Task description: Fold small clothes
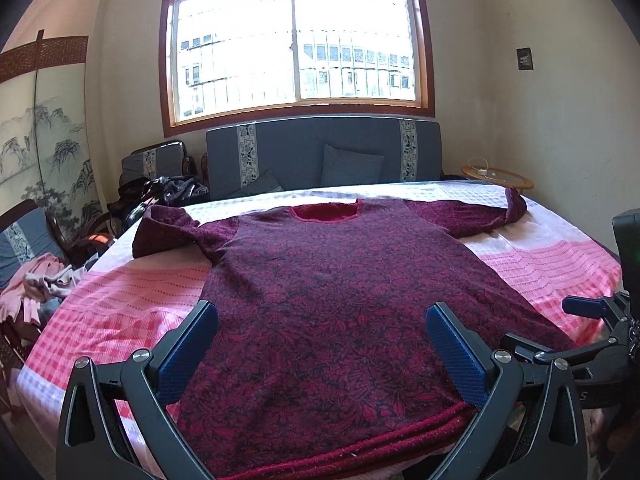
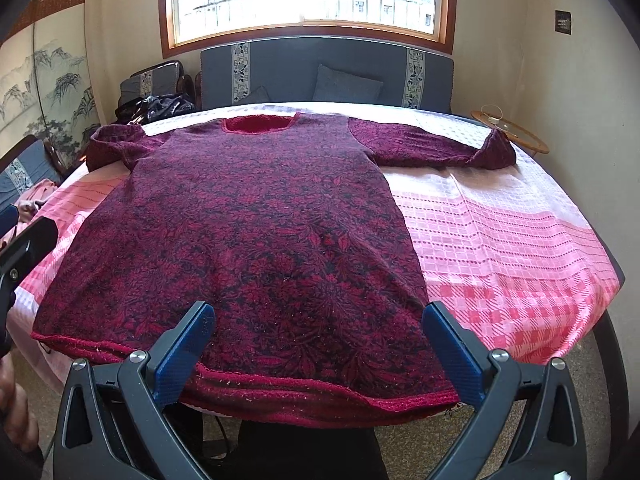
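Note:
A dark red sweater with a leaf pattern (image 1: 320,288) (image 2: 256,224) lies flat on the table, neck at the far side, hem toward me, both sleeves spread out sideways with their cuffs turned up. My left gripper (image 1: 322,320) hangs open above the left part of the hem, nothing between its blue pads. My right gripper (image 2: 318,320) stands open over the right part of the hem, also holding nothing. The right gripper's fingers (image 1: 584,306) show at the right edge of the left wrist view.
A pink and white checked cloth (image 2: 500,240) covers the table. Behind it stands a grey-blue sofa (image 1: 320,156) under a window. Loose clothes (image 1: 44,280) pile on a chair at the left. A small round side table (image 2: 516,130) sits at the far right.

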Available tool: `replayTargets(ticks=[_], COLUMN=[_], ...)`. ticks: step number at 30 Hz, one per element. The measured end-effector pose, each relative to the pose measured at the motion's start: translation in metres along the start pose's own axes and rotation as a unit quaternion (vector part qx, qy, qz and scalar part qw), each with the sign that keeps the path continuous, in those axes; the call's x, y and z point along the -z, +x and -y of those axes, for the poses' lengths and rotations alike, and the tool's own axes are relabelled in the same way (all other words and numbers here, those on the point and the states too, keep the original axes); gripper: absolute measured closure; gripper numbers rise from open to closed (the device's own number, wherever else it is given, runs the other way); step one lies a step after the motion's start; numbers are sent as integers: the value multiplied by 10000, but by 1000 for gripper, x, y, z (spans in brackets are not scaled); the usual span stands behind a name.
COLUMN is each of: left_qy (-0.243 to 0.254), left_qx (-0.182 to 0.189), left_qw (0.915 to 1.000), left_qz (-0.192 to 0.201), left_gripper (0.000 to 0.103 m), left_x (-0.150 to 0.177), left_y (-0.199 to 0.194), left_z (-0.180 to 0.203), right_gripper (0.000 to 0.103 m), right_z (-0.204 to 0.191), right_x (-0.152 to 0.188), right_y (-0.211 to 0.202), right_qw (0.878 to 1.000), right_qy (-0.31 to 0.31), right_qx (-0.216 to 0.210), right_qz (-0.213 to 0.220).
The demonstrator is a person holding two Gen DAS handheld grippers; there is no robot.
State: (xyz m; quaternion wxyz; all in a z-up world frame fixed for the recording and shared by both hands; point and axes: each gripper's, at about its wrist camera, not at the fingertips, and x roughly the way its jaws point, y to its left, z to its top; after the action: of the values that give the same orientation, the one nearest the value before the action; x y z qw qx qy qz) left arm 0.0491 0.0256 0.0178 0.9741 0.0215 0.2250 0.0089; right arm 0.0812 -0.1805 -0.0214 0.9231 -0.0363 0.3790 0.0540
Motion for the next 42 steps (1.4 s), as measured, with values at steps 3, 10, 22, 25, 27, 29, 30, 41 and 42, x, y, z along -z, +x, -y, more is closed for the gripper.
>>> replayTargets(ticks=[3,10,22,25,27,29,30,41,42], left_qy=[121,-33,-103,-1,6,-38,-75,-164,-155], left_qx=[-92,62,12,-31,-31,-16,-8,-88,-96], left_qw=[9998,10000,9999,9999,9998,9996,9996,9978,9975], left_qz=[91,18,-120,-166,-207,-267,-288,-639,-677], left_gripper=[0,0,0,0,0,0,0,0,0], left_x=[-8,-25,-44,-46,-49,-52,-53,-58,-57], left_y=[6,25,60,71,79,89,93,130,133], left_z=[0,-2,-1,2,4,5,6,9,10], right_gripper=[0,0,27,31,31,31,31,34,36], right_z=[4,21,101,145,174,195,202,238,239], right_x=[-7,-35,-92,-107,-120,-132,-139,-191,-193], right_y=[7,20,66,85,96,105,109,162,169], right_qw=[9999,9998,9960,9920,9895,9891,9890,9834,9829], right_qy=[38,191,814,1183,1395,1437,1414,1022,982], right_qx=[-99,-44,-358,-340,-202,95,293,1472,1524], right_qz=[-16,49,-133,-273,-322,-315,-318,-275,-309])
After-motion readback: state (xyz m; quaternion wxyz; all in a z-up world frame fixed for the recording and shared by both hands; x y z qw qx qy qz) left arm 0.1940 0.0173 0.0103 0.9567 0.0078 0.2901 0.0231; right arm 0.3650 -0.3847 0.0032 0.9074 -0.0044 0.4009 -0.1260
